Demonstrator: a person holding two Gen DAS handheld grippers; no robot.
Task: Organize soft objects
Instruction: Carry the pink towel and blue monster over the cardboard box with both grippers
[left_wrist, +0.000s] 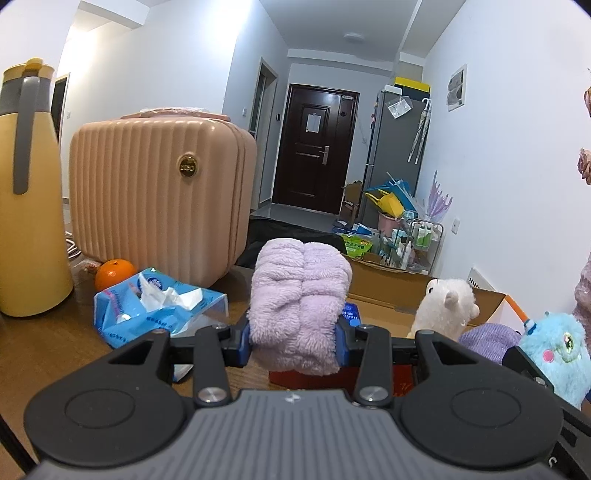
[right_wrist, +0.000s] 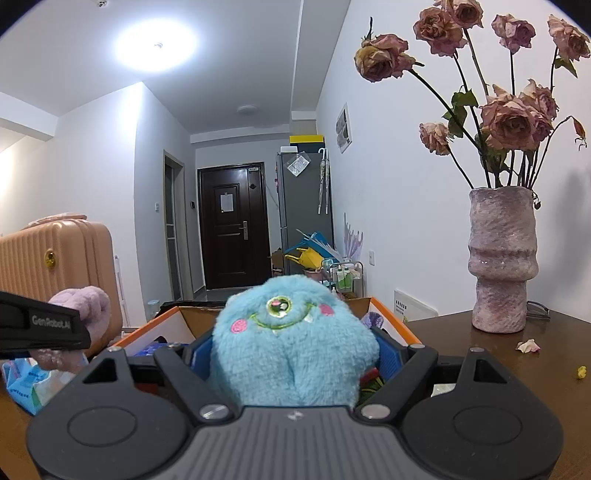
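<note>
Left wrist view: our left gripper (left_wrist: 293, 338) pinches the lilac towel (left_wrist: 299, 299) at frame center, right gripper (right_wrist: 291, 354) clamps the blue monster plush (right_wrist: 291, 339), so we're mid-carry, and next we prob. drop both into the cardboard box (left_wrist: 384, 284) w/ the white plush (left_wrist: 448, 306).

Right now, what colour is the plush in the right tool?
Light blue plush monster with pink cheeks and one green eye; the right wrist view shows it best.

box (right_wrist: 391, 317) interior hidden by blue monster (right_wrist: 295, 343); thermos (left_wrist: 26, 192) cut off left | vase (left_wrist: 583, 295) cut off right
</note>
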